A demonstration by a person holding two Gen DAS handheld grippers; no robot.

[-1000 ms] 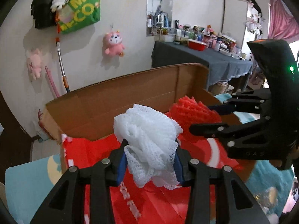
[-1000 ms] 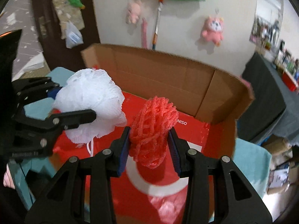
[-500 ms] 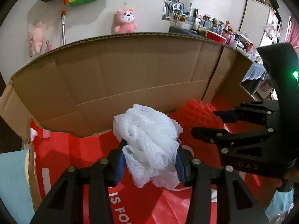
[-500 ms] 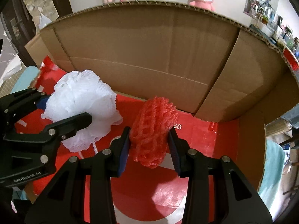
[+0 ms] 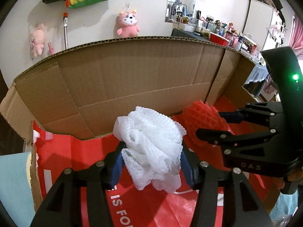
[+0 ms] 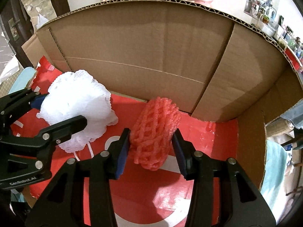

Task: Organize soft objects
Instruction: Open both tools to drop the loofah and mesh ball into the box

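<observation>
My left gripper (image 5: 152, 160) is shut on a white foam net ball (image 5: 151, 147), held over the red-lined floor of an open cardboard box (image 5: 132, 83). My right gripper (image 6: 151, 147) is shut on a red foam net roll (image 6: 155, 132), also inside the box (image 6: 151, 56), to the right of the white ball (image 6: 79, 109). The right gripper (image 5: 223, 126) and the red roll (image 5: 202, 117) show at the right of the left wrist view. The left gripper (image 6: 47, 113) shows at the left of the right wrist view. A white cord (image 6: 90, 151) hangs from the white ball.
The box's back wall stands close ahead and its right wall (image 6: 250, 87) closes the right side. A teal cloth (image 5: 13, 185) lies under the box. Pink plush toys (image 5: 127, 25) hang on the wall behind. A cluttered table (image 5: 217, 36) stands far right.
Both grippers have moved forward and down into the box, still holding their net pieces. The back wall now fills most of both views.
</observation>
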